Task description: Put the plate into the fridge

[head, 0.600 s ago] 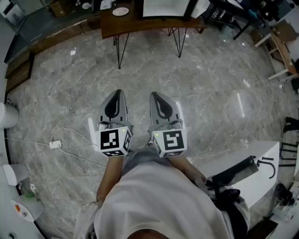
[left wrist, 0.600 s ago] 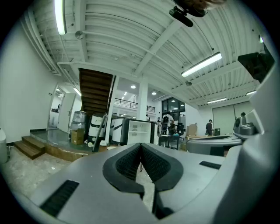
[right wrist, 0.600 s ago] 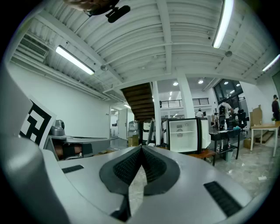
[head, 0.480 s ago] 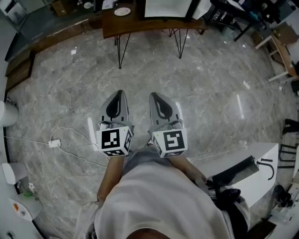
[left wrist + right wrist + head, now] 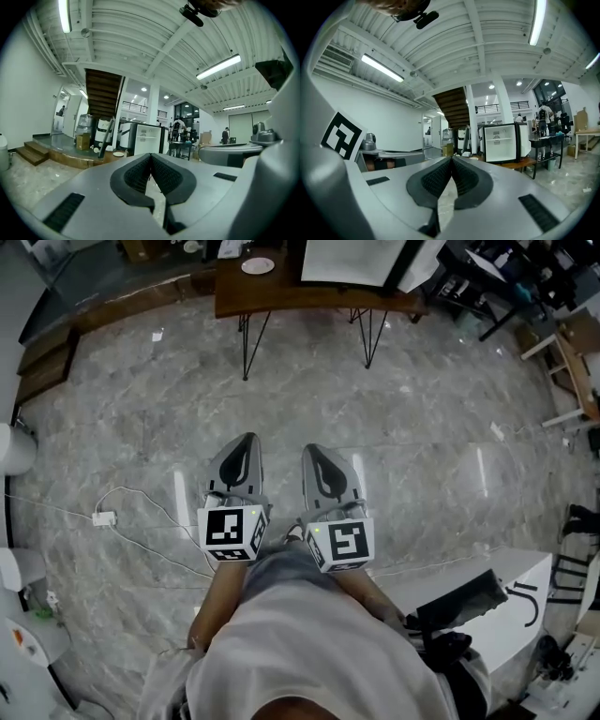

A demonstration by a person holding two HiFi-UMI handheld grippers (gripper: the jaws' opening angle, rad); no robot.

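A: You are looking steeply down at a wide grey marble floor (image 5: 441, 437). It fills most of the head view. At its far edge stands a long wooden table (image 5: 272, 296) on thin black legs.

B: On that table, toward its right, sits the fridge (image 5: 352, 259), a small white box seen from above. Your right gripper view faces its front. There you see a dark frame, a white inside and one shelf.

A: Your two grippers are near you, in front of your body. They are side by side and level, and they point toward the far table. A narrow strip of floor shows between them. Both are well apart from the table.

B: Your left gripper (image 5: 246, 441) has its jaws pressed together. The ribbed black pads meet at the tips, and nothing is between them.

A: Your right gripper (image 5: 313, 450) is the same. Its jaws are closed tip to tip and hold nothing. A cube with black and white square markers sits at the near end of each gripper.

B: The plate (image 5: 258, 266) is small, round and white. It lies flat on the left part of the table, near the fridge and to its left. It is outside the fridge, and neither gripper touches it.

A: A thin white cable (image 5: 150, 512) with a small white plug lies on the floor, left of your left gripper.
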